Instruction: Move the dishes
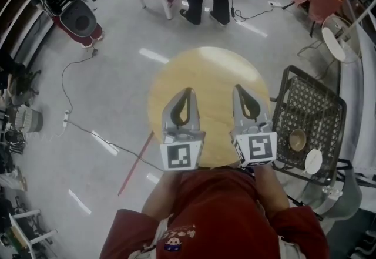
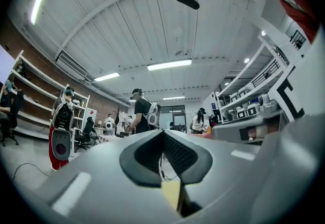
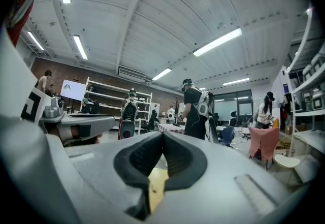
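Fingers (image 1: pixel 170 114) of the left gripper (image 1: pixel 188 91) are pressed together with nothing in them. The right gripper (image 1: pixel 239 87) is the same, tips touching and empty.

Head view: both grippers sit side by side over the round wooden surface (image 1: pixel 205 67) at centre frame, which is bare. The dishes are in the black wire rack (image 1: pixel 320 105) at right of frame, well apart from both grippers. There is a brown bowl (image 1: pixel 297 139) sitting upright in it. A white plate (image 1: pixel 313 161) is just below it at the rack's lower edge.

Left gripper view: the dark pads meet along the centre line, no gap and nothing held. A sliver of the yellow surface shows under them. No dishes in view.

Right gripper view: the pads are closed on each other here too, with a bit of surface below. No dishes here either.

Handling, my guess: the bowl looks stiff, fairly light, likely glazed, so slippery and chippable. Best hold is the rim, one finger inside and one outside. The plate is thin and flat, so pinch its edge. The fingers must open first, and the right gripper is nearer the rack.
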Action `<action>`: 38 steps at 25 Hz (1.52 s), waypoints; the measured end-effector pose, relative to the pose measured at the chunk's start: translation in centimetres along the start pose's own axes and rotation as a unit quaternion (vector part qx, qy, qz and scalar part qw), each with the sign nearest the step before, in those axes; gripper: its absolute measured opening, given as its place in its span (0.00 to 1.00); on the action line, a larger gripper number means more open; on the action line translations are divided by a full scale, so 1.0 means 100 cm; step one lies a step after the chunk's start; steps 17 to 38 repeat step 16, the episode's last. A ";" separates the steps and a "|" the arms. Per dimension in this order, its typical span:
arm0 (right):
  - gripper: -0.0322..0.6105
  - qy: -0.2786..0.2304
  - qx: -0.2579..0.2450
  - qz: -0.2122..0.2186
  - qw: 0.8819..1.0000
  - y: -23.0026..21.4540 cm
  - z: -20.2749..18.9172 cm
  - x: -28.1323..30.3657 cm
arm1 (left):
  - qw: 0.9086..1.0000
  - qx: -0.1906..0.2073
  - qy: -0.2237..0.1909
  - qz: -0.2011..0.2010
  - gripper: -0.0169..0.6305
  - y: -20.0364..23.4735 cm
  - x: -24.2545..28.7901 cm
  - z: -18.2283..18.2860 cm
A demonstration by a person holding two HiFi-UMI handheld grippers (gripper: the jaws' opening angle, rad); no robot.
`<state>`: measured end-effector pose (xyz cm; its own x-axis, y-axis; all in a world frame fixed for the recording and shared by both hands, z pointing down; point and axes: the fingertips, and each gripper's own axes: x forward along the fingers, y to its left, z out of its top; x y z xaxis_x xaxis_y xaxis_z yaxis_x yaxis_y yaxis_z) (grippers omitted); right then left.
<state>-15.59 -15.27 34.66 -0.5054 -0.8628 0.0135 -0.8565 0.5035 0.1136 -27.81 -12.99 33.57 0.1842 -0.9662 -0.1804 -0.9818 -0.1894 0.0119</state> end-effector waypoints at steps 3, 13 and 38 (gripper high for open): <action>0.05 0.000 -0.002 -0.001 1.000 -0.001 0.003 0.001 | 1.000 -0.001 -0.003 -0.002 0.04 0.001 0.001 0.003; 0.05 0.003 -0.004 -0.007 1.000 0.000 0.003 0.001 | 1.000 0.000 -0.004 -0.010 0.04 0.003 0.001 0.005; 0.05 0.003 -0.006 -0.005 1.000 0.001 0.002 0.000 | 1.000 -0.003 -0.004 -0.010 0.04 0.003 0.000 0.003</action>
